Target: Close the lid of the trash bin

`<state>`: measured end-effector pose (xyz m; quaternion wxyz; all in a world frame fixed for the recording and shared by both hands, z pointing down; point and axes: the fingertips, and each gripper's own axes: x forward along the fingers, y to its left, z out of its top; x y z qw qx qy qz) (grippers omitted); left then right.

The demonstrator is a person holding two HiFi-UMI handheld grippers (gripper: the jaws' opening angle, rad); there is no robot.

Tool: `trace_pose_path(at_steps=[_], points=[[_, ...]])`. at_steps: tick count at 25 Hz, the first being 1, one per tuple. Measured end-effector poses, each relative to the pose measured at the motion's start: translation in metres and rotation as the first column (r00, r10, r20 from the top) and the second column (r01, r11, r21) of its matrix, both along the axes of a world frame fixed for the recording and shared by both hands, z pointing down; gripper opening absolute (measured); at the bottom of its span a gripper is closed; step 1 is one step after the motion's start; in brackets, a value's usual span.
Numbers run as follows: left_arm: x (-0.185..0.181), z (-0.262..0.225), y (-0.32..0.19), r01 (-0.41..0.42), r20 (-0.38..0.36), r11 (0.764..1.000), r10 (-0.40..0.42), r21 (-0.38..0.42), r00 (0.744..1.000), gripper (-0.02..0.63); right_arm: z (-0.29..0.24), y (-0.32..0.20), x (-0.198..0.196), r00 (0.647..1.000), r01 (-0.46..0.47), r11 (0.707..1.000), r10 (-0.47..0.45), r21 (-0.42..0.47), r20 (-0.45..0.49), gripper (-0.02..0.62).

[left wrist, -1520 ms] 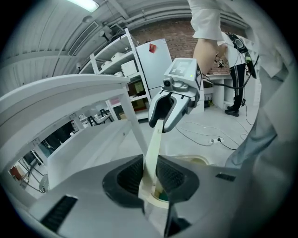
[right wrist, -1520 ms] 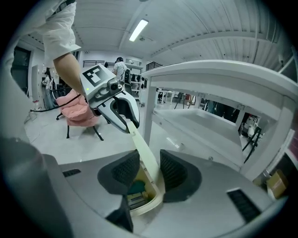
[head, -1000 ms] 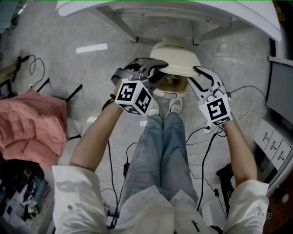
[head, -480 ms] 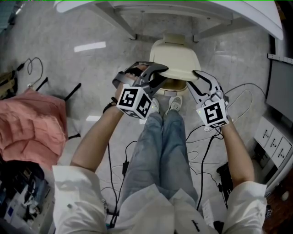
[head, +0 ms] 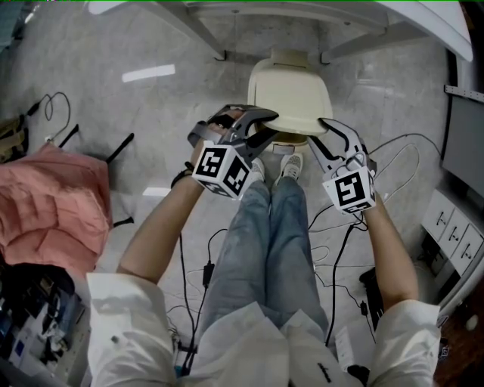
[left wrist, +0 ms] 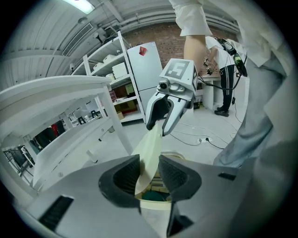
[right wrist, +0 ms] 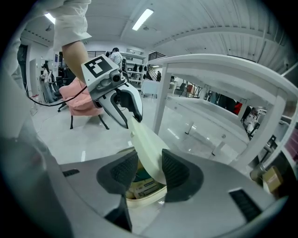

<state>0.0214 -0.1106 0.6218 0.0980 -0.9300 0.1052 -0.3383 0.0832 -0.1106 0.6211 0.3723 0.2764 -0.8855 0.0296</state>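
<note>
Grey marbled floor lies open on the left, while a white table frame overhangs the far side. The cream plastic trash bin stands just beyond the person's shoes. Its smooth, rounded lid is tilted, hinge far, free edge toward the person. The left gripper straddles the lid's left edge, jaws just opening and slack. The right gripper straddles the right edge, pads not clamped.
</note>
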Motion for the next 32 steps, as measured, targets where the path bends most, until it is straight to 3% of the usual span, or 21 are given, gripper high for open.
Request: trace_pose_path(at_steps=[9, 21, 32], points=[[0.001, 0.007, 0.006, 0.058, -0.054, 0.997, -0.061, -0.055, 0.997, 0.149, 0.008, 0.006, 0.001, 1.000, -0.012, 1.000, 0.012, 0.021, 0.001, 0.181], [0.001, 0.015, 0.024, 0.007, -0.027, 0.999, -0.009, -0.049, 1.000, 0.149, 0.020, 0.018, 0.000, 1.000, -0.001, 0.999, 0.001, 0.046, -0.016, 0.190], [0.003, 0.035, 0.038, 0.018, -0.026, 0.989, -0.022, -0.144, 0.999, 0.149, 0.042, 0.035, 0.000, 0.996, 0.041, 0.998, -0.037, 0.042, -0.087, 0.199]])
